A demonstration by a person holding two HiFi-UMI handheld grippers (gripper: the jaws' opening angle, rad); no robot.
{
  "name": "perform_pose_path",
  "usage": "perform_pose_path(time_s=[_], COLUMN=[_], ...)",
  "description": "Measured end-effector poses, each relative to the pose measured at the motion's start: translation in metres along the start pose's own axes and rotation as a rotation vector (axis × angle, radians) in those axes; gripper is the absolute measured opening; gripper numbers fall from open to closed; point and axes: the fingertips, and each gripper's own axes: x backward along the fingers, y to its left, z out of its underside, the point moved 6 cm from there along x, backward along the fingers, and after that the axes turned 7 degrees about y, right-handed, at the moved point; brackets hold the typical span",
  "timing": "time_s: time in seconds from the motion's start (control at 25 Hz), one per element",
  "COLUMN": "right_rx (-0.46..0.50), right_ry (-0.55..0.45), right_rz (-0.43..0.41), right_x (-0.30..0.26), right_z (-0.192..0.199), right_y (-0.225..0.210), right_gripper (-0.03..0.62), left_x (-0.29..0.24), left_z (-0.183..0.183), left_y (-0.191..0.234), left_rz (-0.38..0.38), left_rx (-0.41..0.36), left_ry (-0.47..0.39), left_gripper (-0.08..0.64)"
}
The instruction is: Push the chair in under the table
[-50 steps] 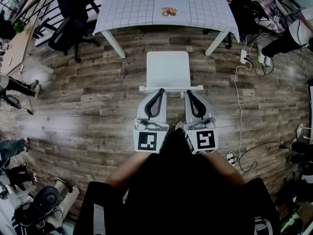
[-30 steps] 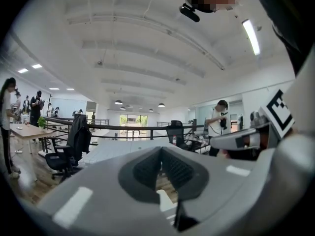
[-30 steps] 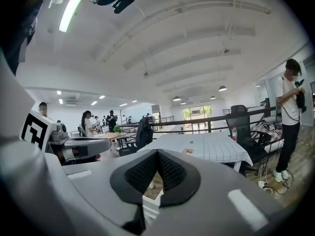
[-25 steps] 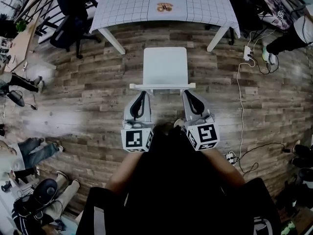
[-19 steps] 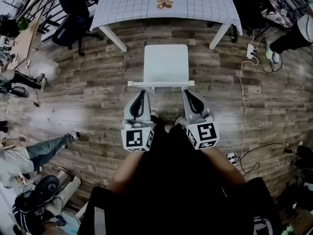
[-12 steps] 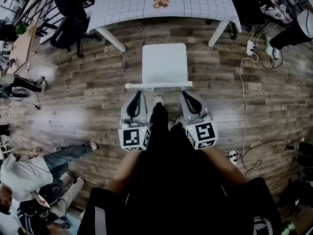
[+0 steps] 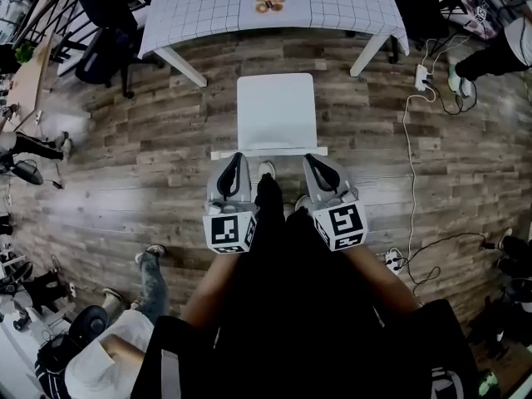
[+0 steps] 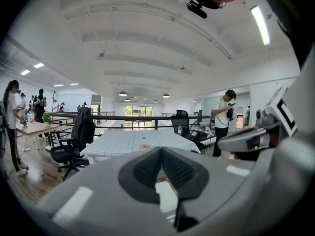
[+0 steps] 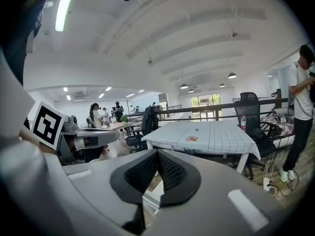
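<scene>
Since two seconds before, both grippers had stayed on the chair's back rail while I walked forward behind it: a shoe (image 7: 266, 170) had come up between them, and the table had slid toward the top edge of the head view

Left gripper (image 7: 235, 158) was closed on nothing, its pads meeting tip to tip in its own view (image 8: 161, 150). Right gripper (image 7: 309, 158) was the same, closed and empty (image 9: 157, 152). Neither held the chair (image 7: 276, 110). They were set as two blunt pushers, with the rail (image 7: 268, 151) lying across just ahead of both tips. From the head view they seemed to touch it, though I could not be sure of the contact

Directly ahead of the jaws lay the seat, squared to them, and past it a strip of bare floor, then the table (image 7: 216, 7). Both gripper views showed the table straight ahead with open floor before it

By my reading the task was under way but far from done. The chair was lined up with the gap between the table legs, but no part of the seat was under the top yet. What remained was to push straight ahead until the seat went under
</scene>
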Motion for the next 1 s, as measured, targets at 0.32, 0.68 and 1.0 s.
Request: perform_pose_path(time_s=[0.32, 0.68, 1.0], right_rx=[0.010, 0.003, 0.056], right_ry=[0.051, 0.159, 0.257], right_rz=[0.013, 0.018, 0.008], right_x=[-0.044, -0.092, -0.114], right_z=[-0.014, -0.008, 0.006], right_y=[0.002, -0.002, -0.008], right_gripper=[-0.002, -0.001, 0.002], left_x=[-0.029, -0.068, -0.092], left_z=[0.009, 0.025, 0.046], left_y=[0.032, 0.057, 0.059], left_rz=[0.062, 0.181, 0.305], left_rx=[0.001, -0.037, -0.065], left_ry=[0.058, 0.143, 0.247], left_gripper=[0.009, 0.009, 0.011])
